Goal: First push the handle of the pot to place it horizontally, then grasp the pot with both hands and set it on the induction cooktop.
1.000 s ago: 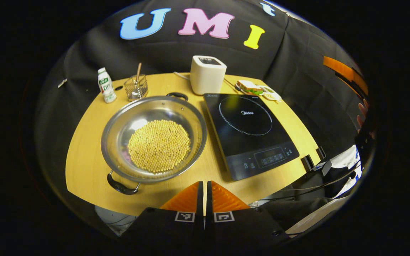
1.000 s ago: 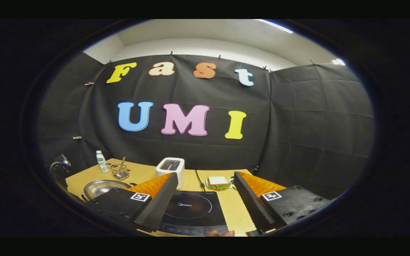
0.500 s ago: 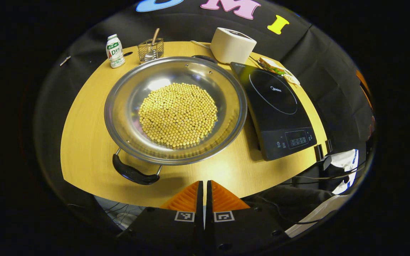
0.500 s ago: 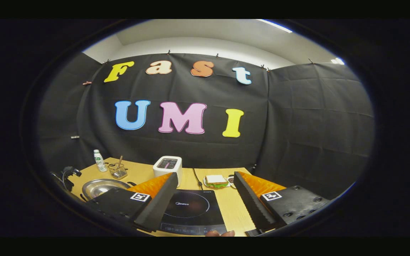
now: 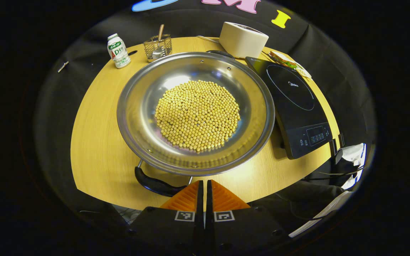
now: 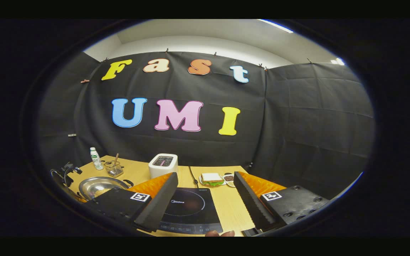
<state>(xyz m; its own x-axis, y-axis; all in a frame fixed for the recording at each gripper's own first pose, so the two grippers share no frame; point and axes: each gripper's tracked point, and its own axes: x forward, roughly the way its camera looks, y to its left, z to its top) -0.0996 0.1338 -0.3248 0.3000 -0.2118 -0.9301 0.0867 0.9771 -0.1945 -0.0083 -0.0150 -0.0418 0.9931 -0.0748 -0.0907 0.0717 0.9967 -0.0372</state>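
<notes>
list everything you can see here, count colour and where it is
round steel pot: 1, silver with black handles, centre of the table, left of the cooktop
yellow beans: many, a heap in the pot's bottom
black induction cooktop: 1, right of the pot
white toaster: 1, far edge, behind the cooktop
small white bottle: 1, green label, far left
wire basket: 1, grey, holds a spoon, beside the bottle
sandwich on plate: 1, far right, beside a small dish
wooden table: 1, light tan
left tongs: orange fingers, shut, just before the pot's near handle
right tongs: orange fingers, open, above the cooktop
</notes>
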